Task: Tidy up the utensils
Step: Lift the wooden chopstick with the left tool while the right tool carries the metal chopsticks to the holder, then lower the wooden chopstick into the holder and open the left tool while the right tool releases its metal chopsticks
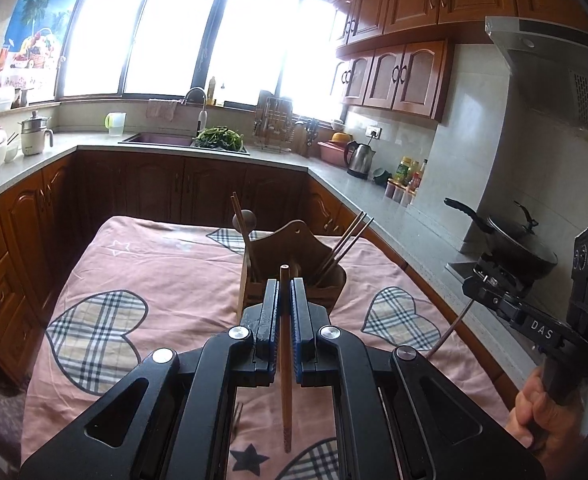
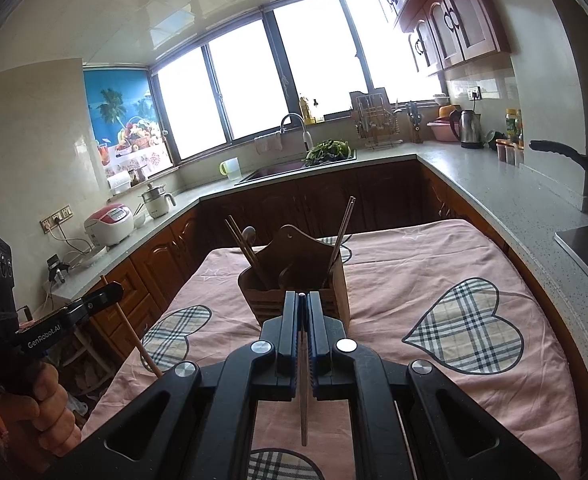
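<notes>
Wooden chopstick (image 1: 285,360) stands pinched upright in the closed left gripper (image 1: 285,292), ready to drop into the holder (image 1: 294,276) just ahead; the right gripper (image 2: 302,308) likewise clamps a thinner metal chopstick (image 2: 303,408) above the pink tablecloth (image 2: 434,264).

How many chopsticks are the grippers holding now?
2. One wooden chopstick is clamped in the left gripper, one thinner chopstick in the right gripper. More stand in the wooden holder.

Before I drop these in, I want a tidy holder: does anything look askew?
Mostly tidy. In the wooden holder, the chopsticks lean outward at opposite angles rather than upright. Each gripper clamps one stick. Nothing spilled on the cloth.
</notes>
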A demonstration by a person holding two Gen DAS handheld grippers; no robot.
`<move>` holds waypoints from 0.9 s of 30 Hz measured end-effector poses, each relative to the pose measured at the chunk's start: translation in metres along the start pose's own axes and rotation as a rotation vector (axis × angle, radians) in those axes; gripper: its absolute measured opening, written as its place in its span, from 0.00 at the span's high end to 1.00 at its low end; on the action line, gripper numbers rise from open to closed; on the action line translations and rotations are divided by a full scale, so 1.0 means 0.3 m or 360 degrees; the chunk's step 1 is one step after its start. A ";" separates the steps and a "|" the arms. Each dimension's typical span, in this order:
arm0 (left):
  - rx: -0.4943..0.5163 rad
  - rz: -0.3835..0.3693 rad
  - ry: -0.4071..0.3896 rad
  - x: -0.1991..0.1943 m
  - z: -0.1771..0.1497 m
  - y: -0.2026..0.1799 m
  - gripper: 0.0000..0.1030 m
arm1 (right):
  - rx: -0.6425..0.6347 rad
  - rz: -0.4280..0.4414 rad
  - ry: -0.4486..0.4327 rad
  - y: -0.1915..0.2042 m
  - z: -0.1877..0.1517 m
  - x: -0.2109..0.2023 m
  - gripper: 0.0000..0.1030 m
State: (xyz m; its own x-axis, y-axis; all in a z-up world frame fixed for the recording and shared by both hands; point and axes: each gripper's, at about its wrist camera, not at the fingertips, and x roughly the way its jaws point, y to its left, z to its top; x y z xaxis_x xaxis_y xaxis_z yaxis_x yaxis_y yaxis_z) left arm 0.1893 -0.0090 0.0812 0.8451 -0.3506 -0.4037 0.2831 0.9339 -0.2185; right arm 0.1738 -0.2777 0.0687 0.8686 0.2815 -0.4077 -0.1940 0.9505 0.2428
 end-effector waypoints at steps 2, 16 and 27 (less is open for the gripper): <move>0.0005 0.0001 -0.0015 0.008 0.015 -0.005 0.96 | -0.0007 0.0005 -0.0012 0.002 0.018 0.008 0.96; 0.0069 0.0008 -0.0183 0.088 0.193 -0.030 0.96 | -0.0011 0.0019 -0.0162 -0.005 0.189 0.080 0.96; 0.0061 0.0050 -0.0299 0.161 0.299 -0.006 0.96 | -0.0004 0.0022 -0.0300 -0.013 0.325 0.133 0.96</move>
State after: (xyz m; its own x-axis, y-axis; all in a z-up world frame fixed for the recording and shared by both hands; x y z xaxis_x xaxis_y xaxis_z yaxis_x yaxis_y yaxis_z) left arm 0.2703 -0.0212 0.1417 0.9226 -0.3053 -0.2358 0.2693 0.9474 -0.1729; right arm 0.2536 -0.2829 0.1373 0.9358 0.2649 -0.2324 -0.2073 0.9472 0.2447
